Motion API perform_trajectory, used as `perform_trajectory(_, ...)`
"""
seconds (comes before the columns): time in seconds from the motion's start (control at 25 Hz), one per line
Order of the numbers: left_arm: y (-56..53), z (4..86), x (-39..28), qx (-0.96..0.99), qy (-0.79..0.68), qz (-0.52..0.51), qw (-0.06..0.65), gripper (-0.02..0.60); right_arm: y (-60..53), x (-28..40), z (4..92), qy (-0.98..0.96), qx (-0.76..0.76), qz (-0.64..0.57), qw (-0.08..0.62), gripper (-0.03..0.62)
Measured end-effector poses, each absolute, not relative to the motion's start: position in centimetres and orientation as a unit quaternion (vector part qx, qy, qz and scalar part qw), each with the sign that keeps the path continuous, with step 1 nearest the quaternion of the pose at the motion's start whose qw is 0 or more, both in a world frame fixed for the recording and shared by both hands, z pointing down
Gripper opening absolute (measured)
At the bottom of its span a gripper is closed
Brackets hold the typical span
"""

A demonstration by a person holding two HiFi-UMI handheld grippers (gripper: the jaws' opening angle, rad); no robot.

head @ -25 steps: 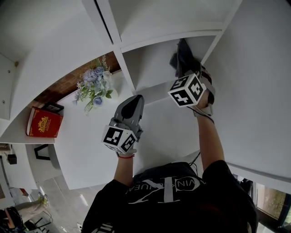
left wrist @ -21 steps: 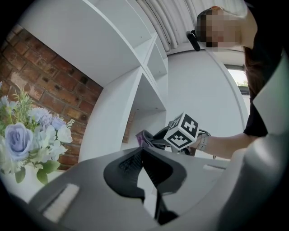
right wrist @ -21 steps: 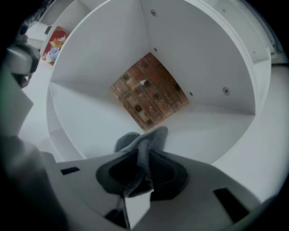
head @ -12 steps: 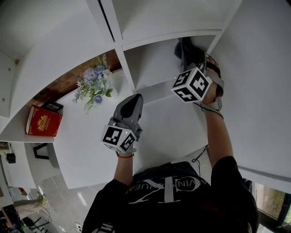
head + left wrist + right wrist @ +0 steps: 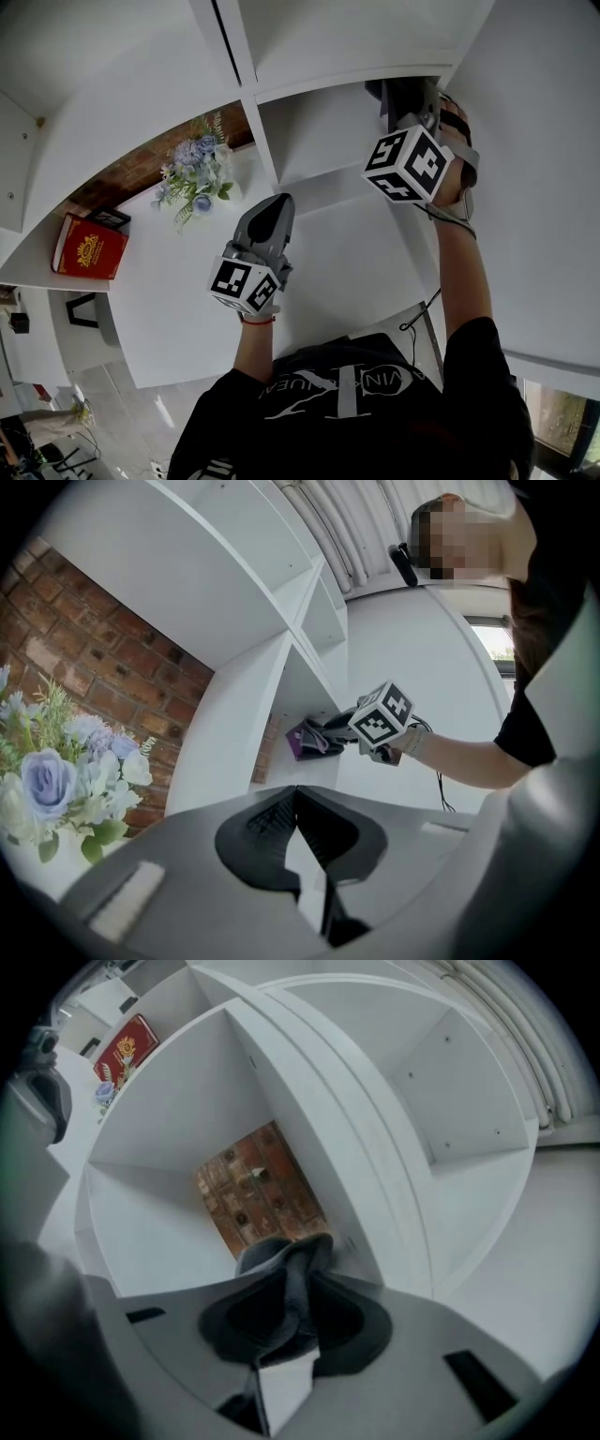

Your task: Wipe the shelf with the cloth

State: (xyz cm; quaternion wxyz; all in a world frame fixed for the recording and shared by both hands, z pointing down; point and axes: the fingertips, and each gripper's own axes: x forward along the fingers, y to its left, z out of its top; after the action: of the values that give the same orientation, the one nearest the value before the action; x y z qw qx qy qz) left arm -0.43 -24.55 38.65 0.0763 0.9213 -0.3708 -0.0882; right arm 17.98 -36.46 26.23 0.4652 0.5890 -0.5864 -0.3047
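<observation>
Head view: right gripper [image 5: 401,98] is high in the shelf [image 5: 309,141] cubby right of the divider. Its jaws are pinched on a bunched dark cloth [image 5: 380,91], which sits close by the cubby's right wall; contact unclear. Likely placed to wipe that panel. Left gripper [image 5: 277,204] is held low and clear with jaws together and nothing in them, apparently idle. Flowers [image 5: 192,178] and a red book [image 5: 91,251] stand well to the left.

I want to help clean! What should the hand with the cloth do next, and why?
Probably press the cloth against the cubby's side wall and slide it along. The right gripper is shut on the cloth, inside the cubby beside that wall, and touching isn't clear yet.
</observation>
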Motion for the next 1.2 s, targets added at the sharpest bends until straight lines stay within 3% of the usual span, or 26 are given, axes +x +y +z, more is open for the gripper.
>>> perform_trajectory(0.32,-24.5,38.4,-0.4,0.921,-0.373,-0.087,0.073,0.011,-35.4,18.1,25.9,-0.572,0.600,-0.331,0.450,0.087)
perform_trajectory(0.72,-24.7,38.7,-3.3,0.908,-0.404,-0.080,0.074,0.011,-34.4,18.8,37.4,-0.620,0.561,-0.217,0.503,0.087)
perform_trajectory(0.92,-24.7,39.1,-4.6,0.904,-0.413,-0.080,0.075,0.011,-34.3,18.9,39.1,-0.627,0.565,-0.194,0.500,0.087)
perform_trajectory(1.08,-24.5,39.5,-5.1,0.903,-0.415,-0.080,0.075,0.011,-34.2,18.7,38.7,-0.650,0.572,-0.179,0.467,0.087)
perform_trajectory(1.2,-24.5,39.9,-5.5,0.901,-0.422,-0.071,0.070,0.012,-33.6,18.2,37.3,-0.699,0.592,-0.159,0.369,0.087)
